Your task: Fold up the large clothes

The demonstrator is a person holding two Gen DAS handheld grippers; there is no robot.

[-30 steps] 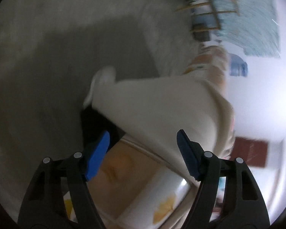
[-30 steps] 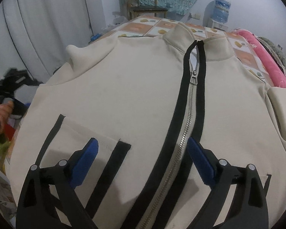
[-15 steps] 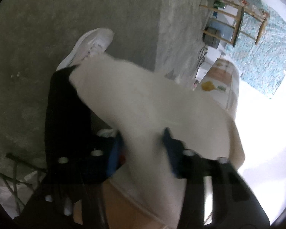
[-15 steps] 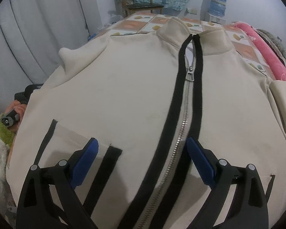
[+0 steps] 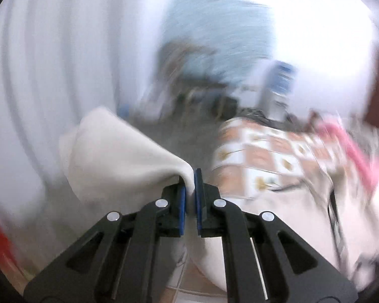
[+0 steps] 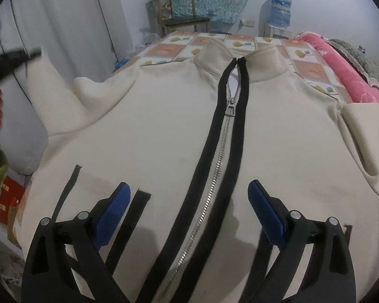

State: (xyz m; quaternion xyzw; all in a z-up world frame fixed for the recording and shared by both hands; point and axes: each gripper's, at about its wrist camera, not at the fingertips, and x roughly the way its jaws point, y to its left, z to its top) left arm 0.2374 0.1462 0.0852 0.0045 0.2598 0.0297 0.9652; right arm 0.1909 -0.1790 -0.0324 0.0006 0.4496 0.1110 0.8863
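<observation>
At the left edge of the right wrist view we see a raised fold of cream cloth, the sleeve (image 6: 55, 93) of the jacket (image 6: 169, 136), lifted off the side of the bed (image 6: 164, 48). Our left gripper (image 5: 190, 189) has its blue pads pinched tight on that sleeve (image 5: 118, 156), which drapes to the left of the pads in the blurred left wrist view. It sags and bunches from the pinch, so we judge the fabric soft, thick and fairly light: it will follow wherever we carry it, but it will not hold a crease by itself.

Toward the centre of the right wrist view the jacket body lies flat, front up, collar at the top of the frame. The black-edged zipper (image 6: 224, 136) runs down its middle; that metal line is likely the one stiff part, a fair axis to fold against.

Lower in that frame our right gripper (image 6: 189, 207) hovers over the hem with fingers spread wide, holding nothing. We would grip at seams, cuff or hem, where layered cloth should slip less. At the right edge the other sleeve (image 6: 361, 136) lies against the body.
</observation>
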